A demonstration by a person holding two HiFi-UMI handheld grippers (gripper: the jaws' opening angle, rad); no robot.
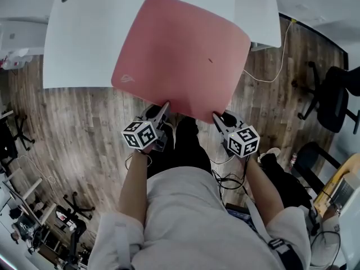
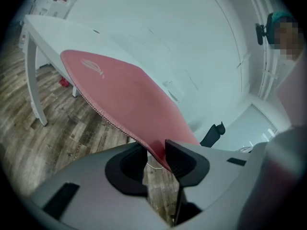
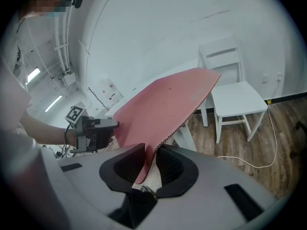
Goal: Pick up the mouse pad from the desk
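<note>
Two grips nearest: left gripper (image 1: 166, 104) and right gripper (image 1: 215, 117), each clamped on the near edge of one pink mouse pad (image 1: 183, 55), held tilted over one white desk (image 1: 84, 38). Beyond, rightward, one white chair (image 1: 260, 17), one pale cable (image 1: 277, 75) on wood floor.

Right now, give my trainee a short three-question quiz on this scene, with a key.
1. True or false: the left tool is shut on the near edge of the mouse pad.
2. Which colour is the desk? A black; B white; C brown.
3. Fill in: the right tool also grips the mouse pad, so ___ tools hold it.
Key: 1 true; 2 B; 3 two.
</note>
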